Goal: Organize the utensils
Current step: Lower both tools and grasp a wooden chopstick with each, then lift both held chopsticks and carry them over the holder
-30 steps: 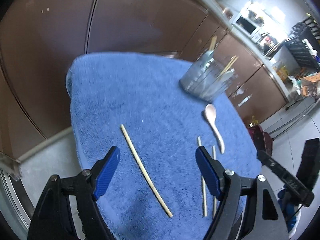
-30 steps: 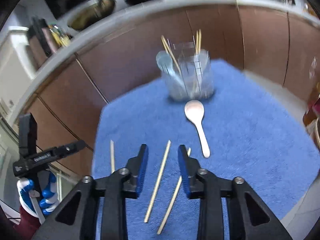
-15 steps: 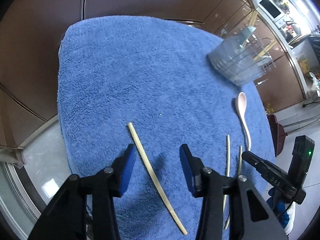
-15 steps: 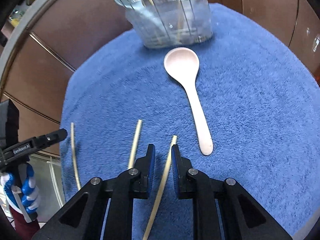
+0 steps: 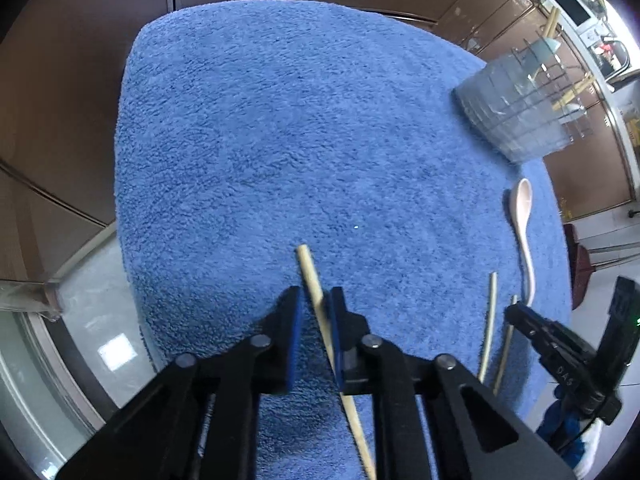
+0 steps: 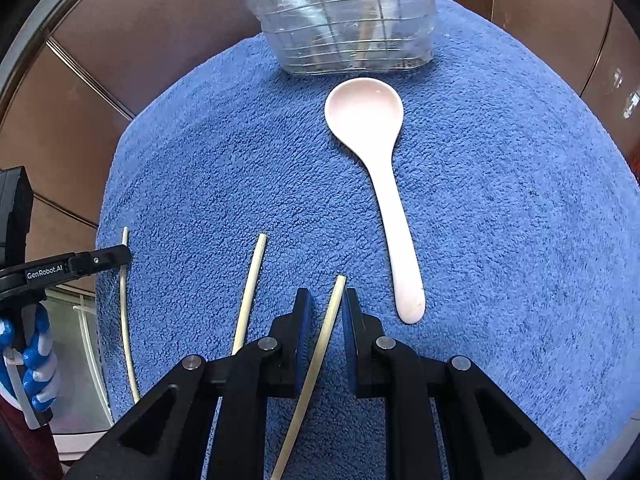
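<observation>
Left wrist view: my left hand-held gripper (image 5: 315,310) points steeply down at the blue towel (image 5: 280,140). Its jaws are closing, with the left chopstick (image 5: 310,272) between them; the stick touches the right pad, while a gap shows at the left pad, so no grip is made. The stick's far end juts just past the fingertips.

Right wrist view: my right hand-held gripper (image 6: 325,314) also points down at the towel (image 6: 500,200). Its jaws stand narrow on either side of the right chopstick (image 6: 332,308), whose far tip reaches slightly beyond the fingertips. A sliver of towel shows at each side of the stick, so I cannot tell whether the pads press on it.

A middle chopstick (image 6: 252,276) lies flat on the towel just left of the right gripper, free of both grippers. The spoon (image 6: 380,160) lies to the right of that gripper, bowl up, with the bowl near the holder (image 6: 344,20) and the handle pointing towards me. The clear, wire-gridded holder stands at the towel's far edge and has sticks in it. Brown cabinets (image 5: 80,80) lie beyond the towel.
</observation>
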